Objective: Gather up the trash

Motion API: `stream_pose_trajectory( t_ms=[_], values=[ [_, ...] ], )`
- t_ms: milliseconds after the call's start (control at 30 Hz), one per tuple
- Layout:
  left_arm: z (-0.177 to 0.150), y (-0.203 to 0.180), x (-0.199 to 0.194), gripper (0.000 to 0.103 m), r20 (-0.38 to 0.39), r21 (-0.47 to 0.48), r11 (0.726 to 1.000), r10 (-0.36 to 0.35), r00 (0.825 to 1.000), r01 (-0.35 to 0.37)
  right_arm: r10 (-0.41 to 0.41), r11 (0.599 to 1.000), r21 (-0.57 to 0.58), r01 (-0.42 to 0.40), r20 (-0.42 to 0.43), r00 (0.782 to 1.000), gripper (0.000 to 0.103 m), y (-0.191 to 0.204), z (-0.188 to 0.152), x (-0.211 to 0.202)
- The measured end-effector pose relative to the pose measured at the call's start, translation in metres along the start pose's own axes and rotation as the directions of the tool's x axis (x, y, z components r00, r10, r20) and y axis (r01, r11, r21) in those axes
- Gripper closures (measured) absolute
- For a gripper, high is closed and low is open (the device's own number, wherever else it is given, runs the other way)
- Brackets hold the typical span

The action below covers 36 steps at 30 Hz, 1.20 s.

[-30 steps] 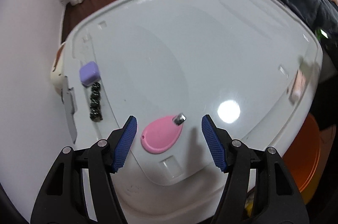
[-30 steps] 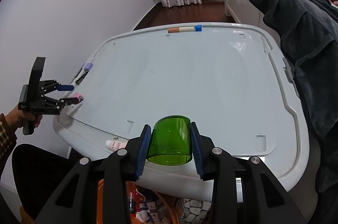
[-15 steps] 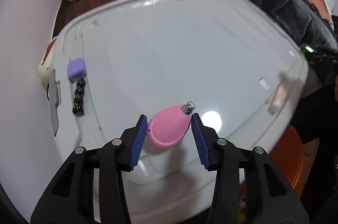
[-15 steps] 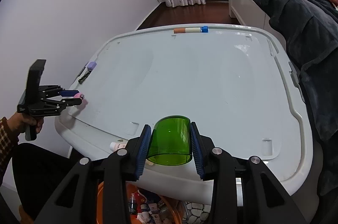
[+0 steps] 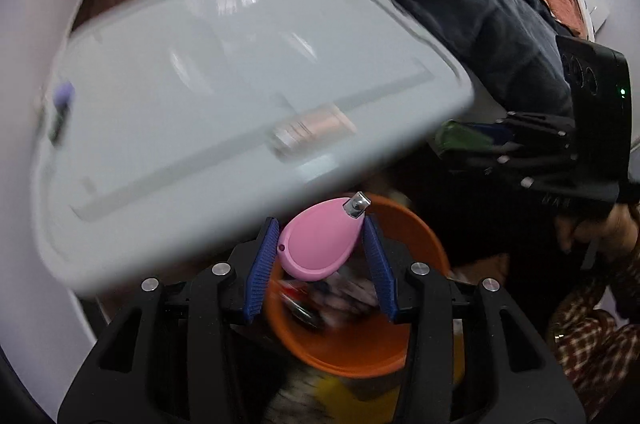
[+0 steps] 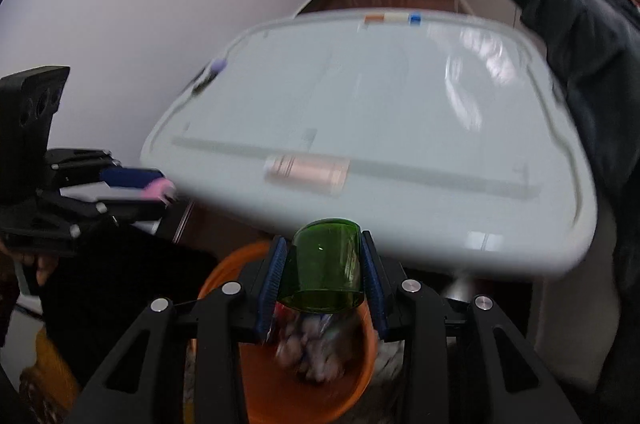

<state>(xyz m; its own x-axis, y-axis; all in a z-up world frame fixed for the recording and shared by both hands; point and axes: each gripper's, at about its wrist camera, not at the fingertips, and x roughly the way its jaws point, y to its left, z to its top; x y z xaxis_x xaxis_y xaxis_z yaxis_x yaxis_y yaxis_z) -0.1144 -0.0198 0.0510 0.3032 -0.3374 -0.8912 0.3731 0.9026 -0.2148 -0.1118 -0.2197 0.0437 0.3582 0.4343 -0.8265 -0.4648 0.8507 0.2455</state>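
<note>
Both tongs are loaded and brought off the pale grey plastic table (image 6: 400, 111) to hang over the round orange plastic bin (image 5: 424, 244) that stands on the floor below its near edge, which reads as the drop-off step of the collecting. The left tongs (image 5: 320, 256) are clamped narrow on the flat pink teardrop-shaped plastic piece with a small metal tip (image 5: 316, 244), gripped by its edges so that it hangs directly above the bin's mouth. The right tongs (image 6: 322, 274) pinch the translucent green plastic cap (image 6: 324, 264) by its curved sides, open end toward the bin, also above the clutter already inside. Letting go here should land both pieces in the bin. More remains on the table: a pinkish cylindrical tube (image 6: 306, 169) near the front edge, a small lilac block (image 6: 218, 65) at the left rim, and an orange, white and blue stick (image 6: 392, 17) at the far edge.
</note>
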Motion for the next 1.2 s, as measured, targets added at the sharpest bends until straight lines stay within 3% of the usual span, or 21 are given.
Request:
stream_pose_trajectory(
  t_ms=[167, 367, 500, 667, 1200],
  values=[
    [-0.033, -0.029, 0.03, 0.06, -0.078, -0.025, 0.999, 0.023, 0.997, -0.025, 0.04, 0.999, 0.018, -0.038, -0.086, 0.995, 0.066, 0.015, -0.042, 0.012],
    [-0.058, -0.031, 0.057, 0.055, -0.167, -0.089, 0.989, 0.098, 0.981, -0.114, 0.001, 0.999, -0.042, -0.009, -0.169, 0.986, 0.065, 0.036, -0.067, 0.033],
    [-0.056, -0.034, 0.048, 0.038, -0.127, -0.091, 0.982, 0.155, 0.98, -0.168, -0.019, 1.0, -0.017, 0.016, -0.154, 0.988, 0.033, 0.032, -0.065, 0.03],
    [-0.049, -0.031, 0.035, 0.032, -0.082, -0.098, 0.97, 0.215, 0.973, -0.223, -0.023, 1.0, 0.013, 0.025, -0.149, 0.989, 0.029, 0.025, -0.063, 0.029],
    [-0.021, -0.025, 0.018, 0.032, -0.004, -0.101, 0.942, 0.32, 0.947, -0.319, -0.01, 0.999, 0.035, 0.016, -0.154, 0.988, 0.025, 0.023, -0.058, 0.035]
  ],
)
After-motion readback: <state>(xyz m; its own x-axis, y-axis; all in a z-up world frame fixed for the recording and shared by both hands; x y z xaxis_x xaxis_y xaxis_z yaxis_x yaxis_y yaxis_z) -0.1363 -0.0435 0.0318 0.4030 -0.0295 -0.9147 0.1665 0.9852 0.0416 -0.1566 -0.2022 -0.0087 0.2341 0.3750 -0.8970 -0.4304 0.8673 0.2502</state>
